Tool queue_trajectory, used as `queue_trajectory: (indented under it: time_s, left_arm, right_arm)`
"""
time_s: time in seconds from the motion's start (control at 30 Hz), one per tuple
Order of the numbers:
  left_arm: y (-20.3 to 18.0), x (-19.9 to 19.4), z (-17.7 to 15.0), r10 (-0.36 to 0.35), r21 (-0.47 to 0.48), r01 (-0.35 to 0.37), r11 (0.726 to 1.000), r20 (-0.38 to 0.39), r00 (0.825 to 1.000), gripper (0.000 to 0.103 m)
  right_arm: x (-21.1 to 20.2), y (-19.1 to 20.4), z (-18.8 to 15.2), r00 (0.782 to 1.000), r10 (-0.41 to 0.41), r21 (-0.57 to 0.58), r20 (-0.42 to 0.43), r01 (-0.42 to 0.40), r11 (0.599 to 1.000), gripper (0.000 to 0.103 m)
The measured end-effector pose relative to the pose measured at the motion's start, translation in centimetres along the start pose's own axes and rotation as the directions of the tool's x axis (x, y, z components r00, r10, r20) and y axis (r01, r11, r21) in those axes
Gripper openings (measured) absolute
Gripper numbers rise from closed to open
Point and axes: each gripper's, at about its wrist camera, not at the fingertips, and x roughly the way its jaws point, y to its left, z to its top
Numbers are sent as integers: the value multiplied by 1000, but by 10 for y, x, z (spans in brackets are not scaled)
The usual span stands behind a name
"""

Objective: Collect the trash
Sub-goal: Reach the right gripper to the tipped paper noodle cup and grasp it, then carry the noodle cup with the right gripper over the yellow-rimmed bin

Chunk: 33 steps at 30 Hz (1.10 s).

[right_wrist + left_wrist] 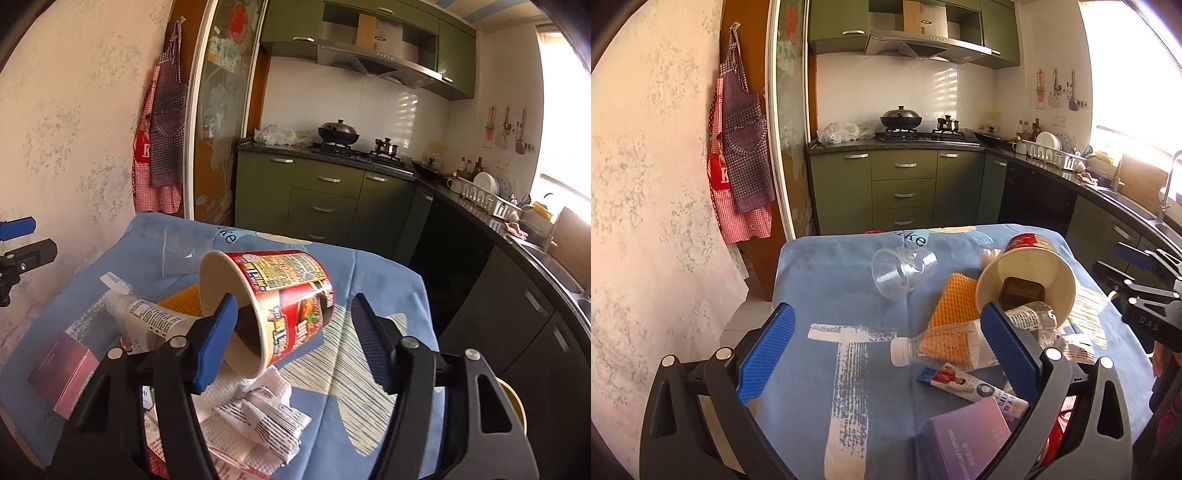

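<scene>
A red instant-noodle cup (284,299) lies on its side on the blue tablecloth (373,269), mouth toward me. My right gripper (293,339) is open. The cup shows between its fingers, but the right pad stands apart from it. The left wrist view shows this gripper (1123,266) just right of the cup (1027,273). My left gripper (888,350) is open and empty above the cloth. A plastic bottle (945,349), a clear cup (903,271), an orange mesh pad (955,302), a printed tube (971,387) and a purple box (971,439) lie around.
Crumpled white paper and wrappers (251,410) sit near the table's front edge. A papered wall (646,221) with hanging aprons (742,155) runs along the left. Green cabinets (905,192) and a stove with a wok (900,120) stand behind. A dark counter with a sink (554,258) runs along the right.
</scene>
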Motion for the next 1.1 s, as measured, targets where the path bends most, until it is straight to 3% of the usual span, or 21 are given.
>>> queue_trajectory:
  time_s: [0.13,0.33,0.4,0.47,0.57,0.67,0.77,0.83,0.9,1.1]
  left_arm:
    - [6,14,1,-5,-7,5,1000,-10,1000,99]
    - [9,33,2,-13,-5,13,1000,-20,1000,99]
    - [10,38,3,-17,-7,16,1000,-20,1000,99]
    - [9,44,4,-21,-9,21,1000,-18,1000,99]
    - [8,53,7,-28,-14,28,1000,-20,999,99]
    - [6,58,7,-33,-13,33,999,-22,999,99]
    - [3,61,7,-32,-9,32,999,-24,999,99]
    - [3,63,6,-28,-10,28,1000,-25,999,99]
    - [4,66,6,-26,-16,25,1000,-28,999,99]
    - [5,67,6,-27,-16,26,1000,-27,999,99]
  right_arm:
    - [19,16,5,1000,-9,-62,-19,8,998,60]
    - [57,23,6,990,-121,-153,-70,110,982,50]
    - [69,23,4,984,-153,-176,-86,136,975,40]
    - [78,22,2,981,-171,-187,-88,153,970,20]
    - [88,19,0,968,-249,-221,-35,236,946,3]
    - [95,11,-2,970,-245,-207,-5,239,949,3]
    - [92,8,-6,961,-265,-224,78,276,935,3]
    - [84,7,-8,938,-298,-220,178,333,917,3]
    - [75,9,-7,899,-338,-216,279,402,890,3]
    - [54,11,-5,753,-424,-201,503,579,790,3]
